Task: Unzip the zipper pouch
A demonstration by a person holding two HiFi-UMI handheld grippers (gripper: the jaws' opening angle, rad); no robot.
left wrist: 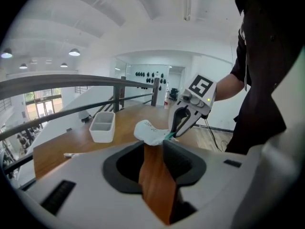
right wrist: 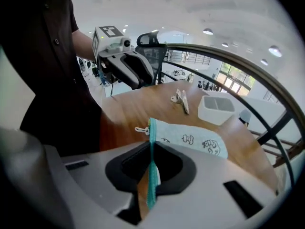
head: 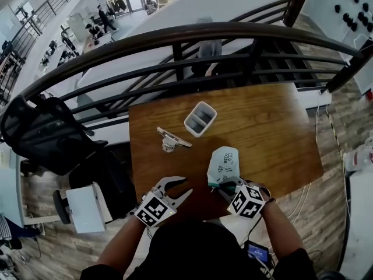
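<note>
The pouch is pale blue-white with small cartoon drawings on it. There is tiny print beside the drawings, but it is too small to read. Along one side runs a green zipper, and it looks closed. A little white pull tab sticks out at one end of it.

The right gripper has its fingers pressed tight on the zipper edge of the pouch. The rest of the pouch sticks out away from the fingers, over the front part of the table. I cannot tell if it touches the wood.

The left gripper is just beside it, near the front edge of the table. Its fingers are partly open and hold nothing. Only bare wood shows between them. Each gripper has a cube with black and white squares, with no words on them.

A white box with two parts sits near the middle of the table, farther back. A small metal clip lies between the box and the left gripper, apart from both.

The right side of the table is bare wood, so there is open room there. A dark railing curves close behind the far edge. A black chair stands off to the left of the table.
</note>
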